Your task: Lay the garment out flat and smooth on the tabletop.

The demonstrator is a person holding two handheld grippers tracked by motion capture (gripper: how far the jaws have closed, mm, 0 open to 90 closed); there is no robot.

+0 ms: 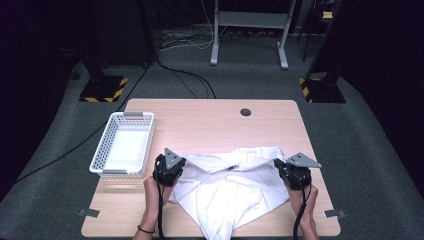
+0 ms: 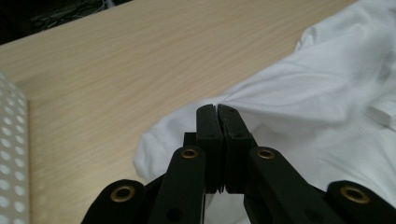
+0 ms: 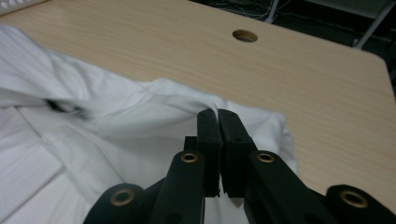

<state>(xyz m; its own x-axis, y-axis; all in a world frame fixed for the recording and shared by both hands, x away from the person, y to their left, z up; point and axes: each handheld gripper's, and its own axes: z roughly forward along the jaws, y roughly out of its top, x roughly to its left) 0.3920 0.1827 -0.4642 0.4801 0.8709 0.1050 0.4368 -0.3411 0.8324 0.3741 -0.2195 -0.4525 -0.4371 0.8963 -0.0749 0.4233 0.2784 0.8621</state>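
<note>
A white shirt [image 1: 235,187] lies crumpled on the near half of the wooden table [image 1: 210,117], one end hanging over the front edge. My left gripper [image 1: 176,168] is at the shirt's left edge; in the left gripper view its jaws are pressed together on a pinch of the white cloth [image 2: 289,98], which pulls taut from the left gripper's [image 2: 217,108] tips. My right gripper [image 1: 281,167] is at the shirt's right edge. The right gripper [image 3: 217,113] is likewise shut on a fold of the shirt [image 3: 116,121].
A white perforated basket [image 1: 124,145] stands on the table's left side, just left of my left hand; its wall [image 2: 11,154] shows in the left gripper view. A round cable hole [image 1: 245,112] sits near the table's far edge. Stands and cables occupy the floor beyond.
</note>
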